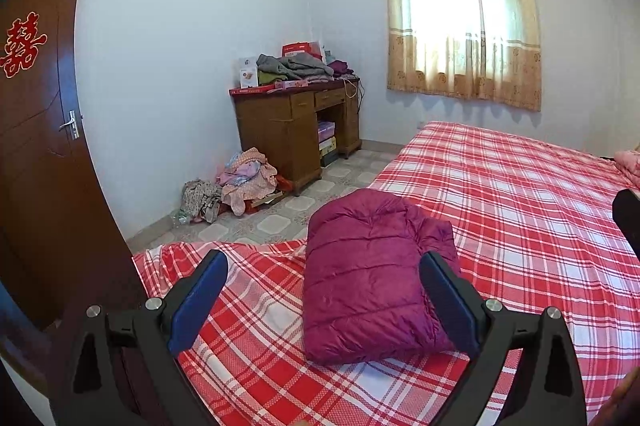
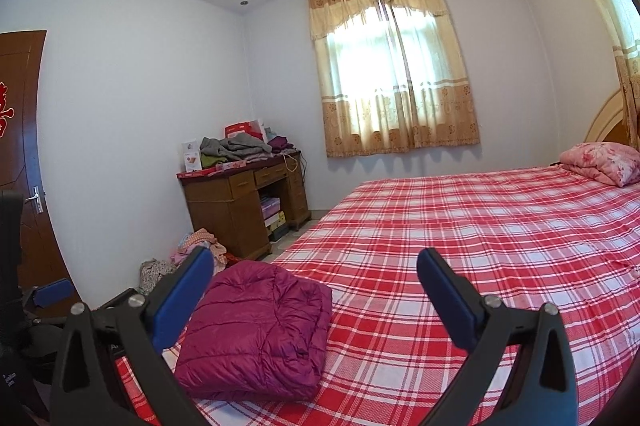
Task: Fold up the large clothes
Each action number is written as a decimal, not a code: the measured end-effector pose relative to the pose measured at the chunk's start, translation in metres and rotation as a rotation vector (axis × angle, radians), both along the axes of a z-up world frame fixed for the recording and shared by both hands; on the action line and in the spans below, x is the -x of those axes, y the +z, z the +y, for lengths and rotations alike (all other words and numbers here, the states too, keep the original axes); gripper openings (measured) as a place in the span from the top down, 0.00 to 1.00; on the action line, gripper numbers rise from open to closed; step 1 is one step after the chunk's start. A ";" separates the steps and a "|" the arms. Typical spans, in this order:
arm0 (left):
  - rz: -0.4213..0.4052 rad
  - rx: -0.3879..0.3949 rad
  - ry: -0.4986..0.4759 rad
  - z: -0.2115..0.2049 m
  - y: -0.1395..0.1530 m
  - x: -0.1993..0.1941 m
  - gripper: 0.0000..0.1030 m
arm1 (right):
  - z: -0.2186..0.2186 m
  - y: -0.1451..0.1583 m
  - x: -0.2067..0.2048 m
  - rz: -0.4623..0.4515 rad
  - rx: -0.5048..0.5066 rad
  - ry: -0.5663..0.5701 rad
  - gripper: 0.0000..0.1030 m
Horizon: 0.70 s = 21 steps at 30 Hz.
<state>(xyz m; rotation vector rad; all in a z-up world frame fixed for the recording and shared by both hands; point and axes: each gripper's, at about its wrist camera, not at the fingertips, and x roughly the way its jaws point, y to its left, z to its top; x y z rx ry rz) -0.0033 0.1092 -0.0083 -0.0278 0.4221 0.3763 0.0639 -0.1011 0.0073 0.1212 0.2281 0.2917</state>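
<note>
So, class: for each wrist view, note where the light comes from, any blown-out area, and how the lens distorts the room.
Left wrist view: daylight through the curtained window, its centre blown out; the door bows, corners vignette black. Right wrist view: same window overexposed; ceiling mouldings curve, the purple jacket stays sharp.

Pink quilt [image 1: 629,162] cut by the frame edge; box labels on desk [image 1: 296,114] unreadable.

both wrist views low over bed [image 1: 520,210], sharing window [image 1: 460,22].
</note>
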 end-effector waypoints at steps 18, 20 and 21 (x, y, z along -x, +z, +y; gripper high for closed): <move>0.022 0.017 0.001 0.004 -0.006 -0.006 0.06 | 0.003 -0.003 -0.004 0.025 0.013 -0.013 0.00; 0.029 0.016 0.008 0.004 -0.008 -0.007 0.06 | 0.002 -0.003 -0.004 0.026 0.012 -0.014 0.00; 0.032 0.016 0.011 0.004 -0.008 -0.007 0.06 | 0.002 -0.003 -0.004 0.026 0.013 -0.013 0.00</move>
